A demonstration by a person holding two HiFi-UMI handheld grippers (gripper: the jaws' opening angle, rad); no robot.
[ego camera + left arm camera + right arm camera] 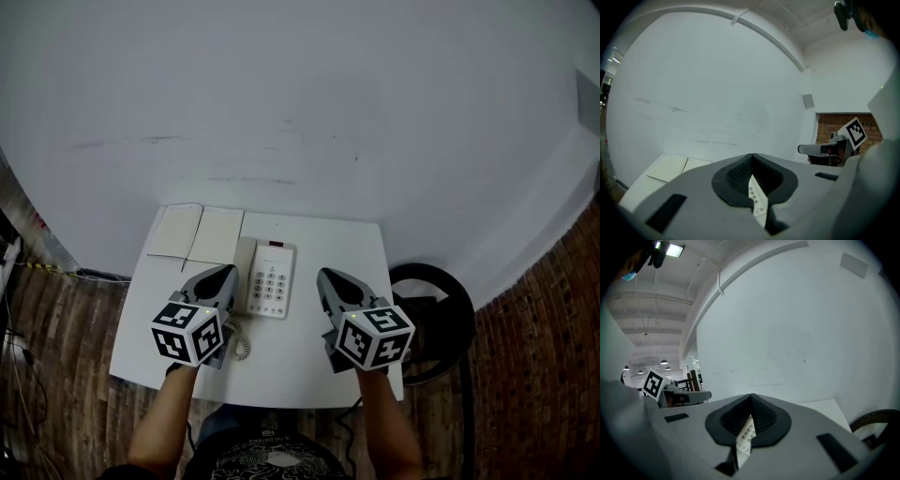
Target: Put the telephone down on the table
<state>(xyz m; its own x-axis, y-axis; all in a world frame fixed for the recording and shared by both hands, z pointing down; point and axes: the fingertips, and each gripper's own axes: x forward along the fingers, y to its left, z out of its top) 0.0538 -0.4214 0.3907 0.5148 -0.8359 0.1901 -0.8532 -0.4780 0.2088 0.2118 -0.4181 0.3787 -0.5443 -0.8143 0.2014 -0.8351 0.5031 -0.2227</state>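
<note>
Presently, the white push-button desk telephone (269,277) lies flat on the small white square table (319,370), keypad up, with its handset in the cradle along its left side. Its long axis runs straight away from the person. It sits between the two tools: the grey left gripper (228,273) is on the handset side and the grey right gripper (324,275) on the keypad side. Both point forward, roughly parallel to that axis, so the telephone lies inboard of each pair of tips and below them. The left tips are just beside the handset, while the right tips stand a little apart from the casing. The left hand is judged the nearer.

Jaw state: both pairs are pressed together with nothing between them. Each gripper view shows only a sliver of keypad under the closed tips (beyond them, not pinched).

Also noted:
- An open cream notebook (195,232) at the table's far left corner.
- The coiled white cord (242,345) by the left gripper.
- A black round object (433,314), possibly a stool, on the floor at right.

Judgement: the telephone is already down on the table and nothing holds it. Any fresh grasp would need the jaws spread first, then a swing inward.
</note>
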